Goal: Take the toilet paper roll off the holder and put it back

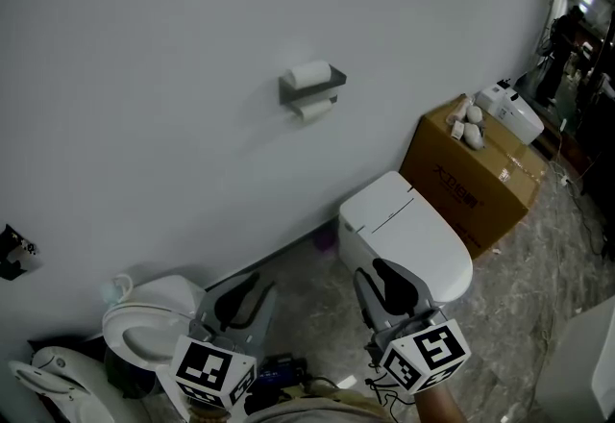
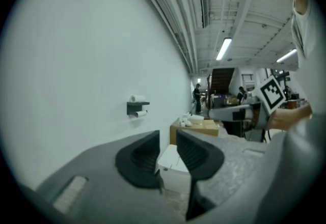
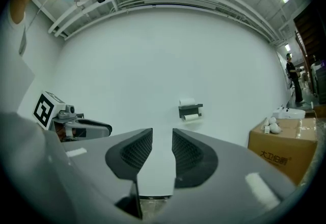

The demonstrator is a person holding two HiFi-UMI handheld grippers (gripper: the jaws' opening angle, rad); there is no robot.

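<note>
Tongs: grey left tongs (image 1: pixel 238 301) and grey right tongs (image 1: pixel 388 285), each narrowly parted, empty, low and well short of the wall. Beyond the white ceramic toilet (image 1: pixel 408 224), the white toilet paper roll (image 1: pixel 314 110) hangs under the grey metal wall holder (image 1: pixel 312 87). Best raise one pair level with it, widened to span the roll.

White toilet paper roll (image 1: pixel 309 73), dark grey holder (image 1: pixel 312 88), plain white wall (image 1: pixel 144 75). White toilet (image 1: pixel 404 229), tan cardboard box (image 1: pixel 471 181) at its 2 o'clock. Grey left gripper (image 1: pixel 258 283) and right gripper (image 1: pixel 368 270), black-and-white square markers.
</note>
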